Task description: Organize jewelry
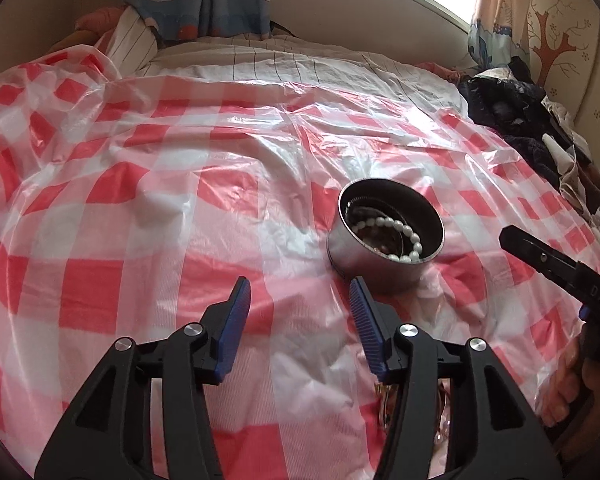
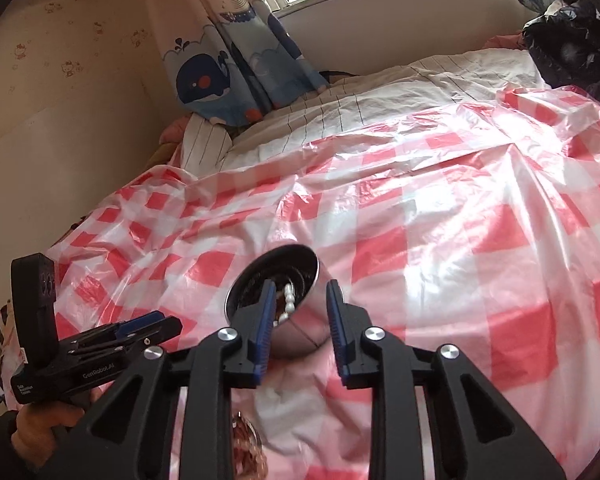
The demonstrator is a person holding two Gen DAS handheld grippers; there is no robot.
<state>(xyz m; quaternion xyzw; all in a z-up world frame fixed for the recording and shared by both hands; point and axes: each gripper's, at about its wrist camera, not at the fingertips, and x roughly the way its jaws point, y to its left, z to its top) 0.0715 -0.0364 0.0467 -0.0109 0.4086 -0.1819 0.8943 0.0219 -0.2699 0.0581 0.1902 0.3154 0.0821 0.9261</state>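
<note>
A round metal tin (image 1: 386,236) stands open on the red-and-white checked plastic sheet (image 1: 160,200). A white pearl bracelet (image 1: 396,232) and darker jewelry lie inside it. My left gripper (image 1: 298,300) is open and empty, just left of and in front of the tin. My right gripper (image 2: 300,300) is open, its fingers either side of the tin (image 2: 288,300), above its near rim; the pearls (image 2: 286,304) show between them. More jewelry (image 2: 248,452) lies on the sheet below my right gripper, partly hidden; it also shows in the left wrist view (image 1: 384,400).
The sheet covers a bed with a striped white quilt (image 1: 280,60). Dark clothes (image 1: 516,120) are piled at the bed's right side. Whale-print curtains (image 2: 236,60) hang by the window. The right gripper's finger (image 1: 548,260) shows at the left view's right edge.
</note>
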